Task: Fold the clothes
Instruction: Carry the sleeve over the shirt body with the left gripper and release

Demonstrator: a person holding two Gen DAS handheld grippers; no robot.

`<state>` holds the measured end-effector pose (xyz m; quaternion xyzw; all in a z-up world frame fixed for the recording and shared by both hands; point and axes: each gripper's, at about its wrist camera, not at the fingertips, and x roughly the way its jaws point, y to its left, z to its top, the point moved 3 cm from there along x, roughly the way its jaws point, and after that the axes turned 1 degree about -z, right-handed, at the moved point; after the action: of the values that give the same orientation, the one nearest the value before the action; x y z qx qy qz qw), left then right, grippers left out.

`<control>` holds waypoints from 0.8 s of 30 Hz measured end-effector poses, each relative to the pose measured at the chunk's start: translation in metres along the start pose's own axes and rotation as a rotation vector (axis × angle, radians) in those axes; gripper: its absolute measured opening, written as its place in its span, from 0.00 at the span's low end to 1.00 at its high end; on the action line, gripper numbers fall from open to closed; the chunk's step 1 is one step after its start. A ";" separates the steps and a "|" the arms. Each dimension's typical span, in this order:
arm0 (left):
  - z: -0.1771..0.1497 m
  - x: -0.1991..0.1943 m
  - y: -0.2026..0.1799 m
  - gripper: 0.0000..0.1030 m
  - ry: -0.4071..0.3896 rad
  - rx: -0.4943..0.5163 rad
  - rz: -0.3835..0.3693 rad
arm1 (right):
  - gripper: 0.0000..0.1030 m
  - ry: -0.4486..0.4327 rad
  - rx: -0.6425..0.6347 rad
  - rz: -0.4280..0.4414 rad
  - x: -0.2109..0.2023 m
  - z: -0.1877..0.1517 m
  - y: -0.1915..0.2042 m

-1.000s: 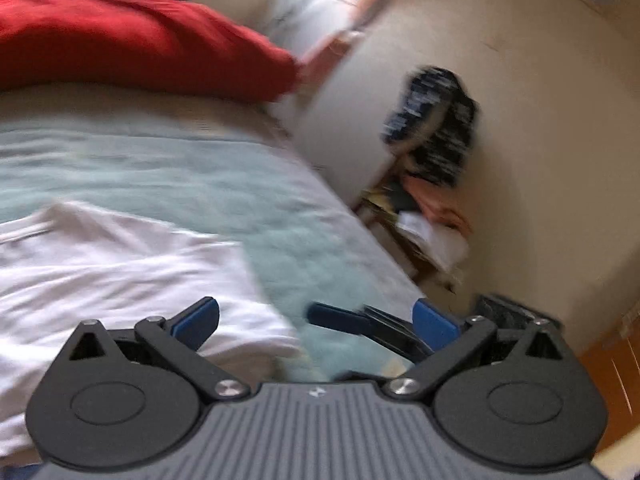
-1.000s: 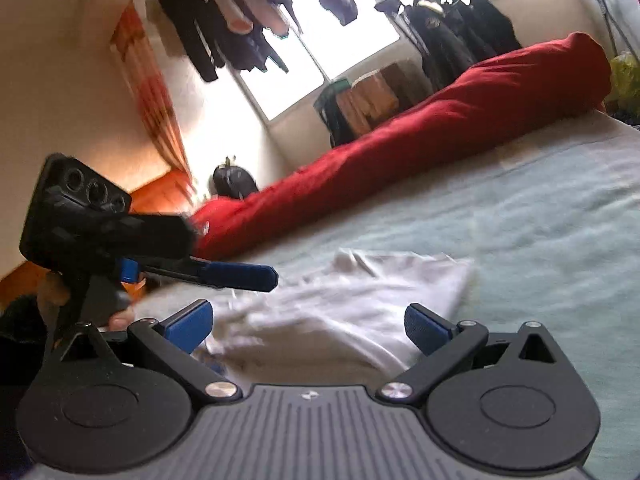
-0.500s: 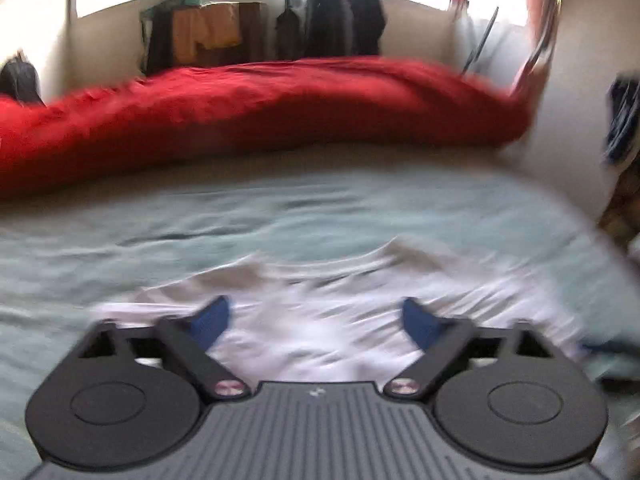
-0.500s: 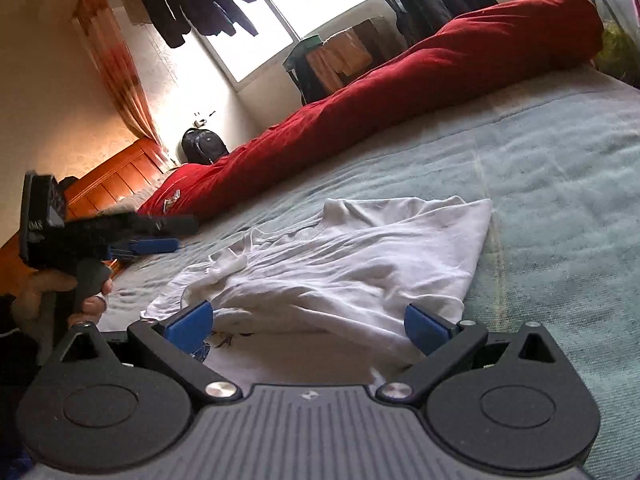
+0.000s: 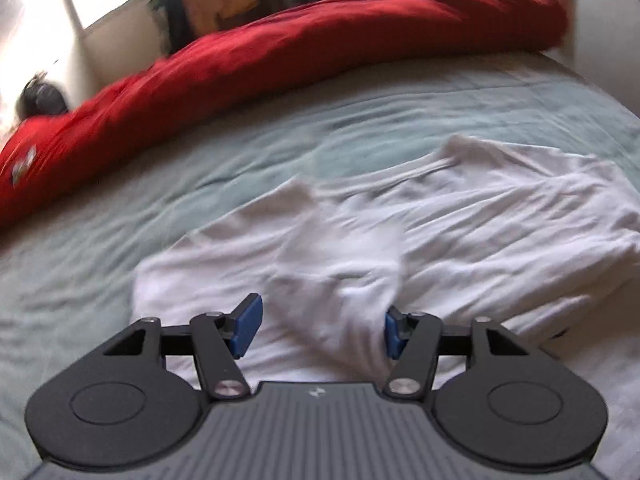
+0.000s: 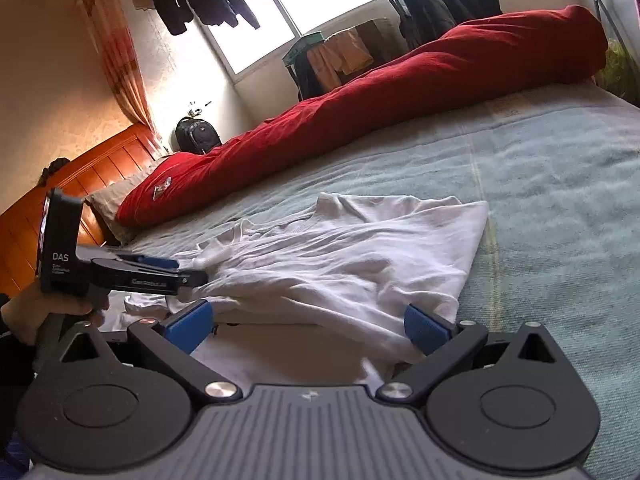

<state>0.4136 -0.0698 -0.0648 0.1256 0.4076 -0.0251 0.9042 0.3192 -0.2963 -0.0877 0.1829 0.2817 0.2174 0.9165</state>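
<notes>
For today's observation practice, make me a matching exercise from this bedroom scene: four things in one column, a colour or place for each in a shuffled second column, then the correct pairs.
Column A
1. rolled duvet
2. T-shirt
3. backpack
4. headboard

Column B
a. white, crumpled on the bed cover
b. orange-brown wood, at the left edge
c. red, along the far side of the bed
d. black, against the wall below the window

Pairs: 1-c, 2-a, 3-d, 4-b
</notes>
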 end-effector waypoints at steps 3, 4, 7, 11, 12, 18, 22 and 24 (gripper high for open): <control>-0.006 0.001 0.016 0.57 0.002 -0.089 -0.012 | 1.00 -0.002 -0.007 0.004 0.000 0.000 0.001; -0.006 0.003 0.018 0.57 0.006 -0.114 -0.024 | 1.00 -0.002 -0.009 0.005 0.000 -0.001 0.002; -0.001 0.009 0.016 0.56 0.006 -0.154 -0.056 | 1.00 0.004 -0.016 0.002 0.002 -0.001 0.002; 0.007 0.018 0.028 0.50 0.021 -0.284 -0.041 | 1.00 0.007 -0.029 -0.002 0.004 -0.003 0.002; 0.005 0.017 0.033 0.50 0.023 -0.330 -0.052 | 1.00 0.007 -0.031 -0.002 0.004 -0.003 0.002; -0.031 -0.003 0.052 0.51 0.022 -0.436 -0.080 | 1.00 0.011 -0.036 -0.001 0.004 -0.003 0.003; -0.042 -0.009 0.066 0.49 -0.035 -0.524 -0.149 | 1.00 0.010 -0.037 -0.003 0.003 -0.004 0.004; -0.041 -0.008 0.074 0.51 -0.056 -0.582 -0.208 | 1.00 0.011 -0.037 -0.003 0.004 -0.004 0.003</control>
<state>0.3890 0.0114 -0.0701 -0.1815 0.3830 -0.0034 0.9057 0.3183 -0.2911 -0.0914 0.1645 0.2830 0.2222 0.9184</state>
